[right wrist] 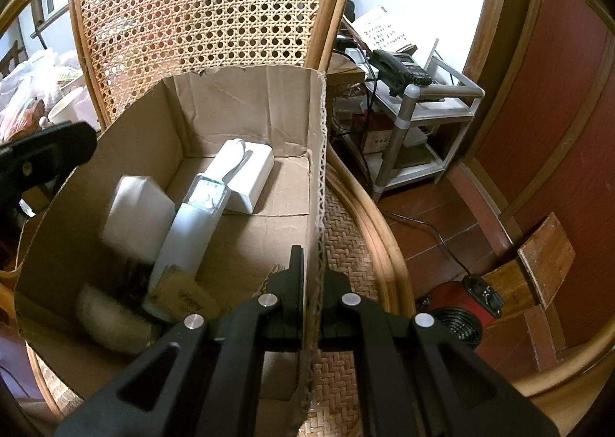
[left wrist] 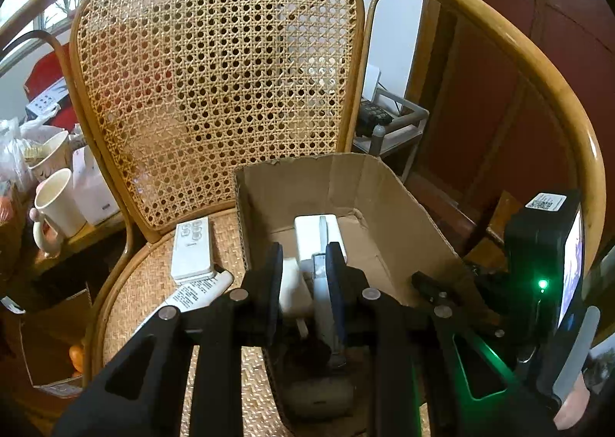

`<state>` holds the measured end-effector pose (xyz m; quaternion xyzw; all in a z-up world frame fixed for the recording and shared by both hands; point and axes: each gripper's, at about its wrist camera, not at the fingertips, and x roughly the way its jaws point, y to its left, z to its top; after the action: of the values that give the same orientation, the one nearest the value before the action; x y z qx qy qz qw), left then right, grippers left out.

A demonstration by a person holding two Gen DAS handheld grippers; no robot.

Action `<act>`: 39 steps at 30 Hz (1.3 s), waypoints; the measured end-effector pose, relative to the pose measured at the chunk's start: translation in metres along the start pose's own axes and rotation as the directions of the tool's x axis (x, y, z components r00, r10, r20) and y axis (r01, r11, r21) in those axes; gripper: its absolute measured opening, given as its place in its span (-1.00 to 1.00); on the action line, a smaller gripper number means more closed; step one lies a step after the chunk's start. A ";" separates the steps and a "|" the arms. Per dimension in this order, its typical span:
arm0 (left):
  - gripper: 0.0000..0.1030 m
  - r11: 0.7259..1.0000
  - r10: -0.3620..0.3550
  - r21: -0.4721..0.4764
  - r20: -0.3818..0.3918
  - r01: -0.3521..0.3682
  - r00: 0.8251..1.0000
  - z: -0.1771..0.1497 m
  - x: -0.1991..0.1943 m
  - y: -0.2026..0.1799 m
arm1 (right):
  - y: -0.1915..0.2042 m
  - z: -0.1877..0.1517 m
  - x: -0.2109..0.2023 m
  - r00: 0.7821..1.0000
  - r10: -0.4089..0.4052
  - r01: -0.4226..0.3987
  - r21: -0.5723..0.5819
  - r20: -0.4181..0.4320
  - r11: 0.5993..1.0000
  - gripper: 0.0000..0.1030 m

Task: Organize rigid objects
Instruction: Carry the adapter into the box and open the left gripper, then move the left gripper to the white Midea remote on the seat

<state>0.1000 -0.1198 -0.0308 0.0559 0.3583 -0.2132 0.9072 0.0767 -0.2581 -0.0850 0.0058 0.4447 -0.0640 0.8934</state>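
White remotes: 2 on seat.

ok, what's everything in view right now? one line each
chair: 1, tan cane, holds everything below
box: 1, brown cardboard, on the seat
long remote: 1, white, leaning inside the box
blocks: 2, white, inside the box
flat remotes: 2, white, on the seat left of the box
mug: 1, cream, left of the chair
phone: 1, black, on the white shelf at right
fan: 1, red, on the floor
left claw: black, open, nothing visibly held
right claw: black, shut on the box's right wall
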 end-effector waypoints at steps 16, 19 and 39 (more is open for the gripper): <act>0.97 0.971 0.234 -0.074 0.100 -0.227 0.967 0.010 -0.012 0.045 | 0.000 0.000 0.000 1.000 -0.001 0.001 0.000 0.000 1.000 -0.87; 0.98 0.960 0.261 -0.127 0.076 -0.250 0.962 0.010 -0.004 0.066 | 0.000 0.000 0.000 1.000 0.000 0.000 0.001 0.000 1.000 -0.87; 0.98 0.942 0.221 -0.235 -0.107 -0.241 0.969 0.003 0.089 0.145 | 0.000 0.000 0.000 1.000 -0.027 0.026 0.038 0.006 0.999 -0.89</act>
<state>0.2215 -0.0208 -0.0955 -0.0071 0.4084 -0.0569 0.9110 0.0765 -0.2583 -0.0854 0.0168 0.4407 -0.0845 0.8935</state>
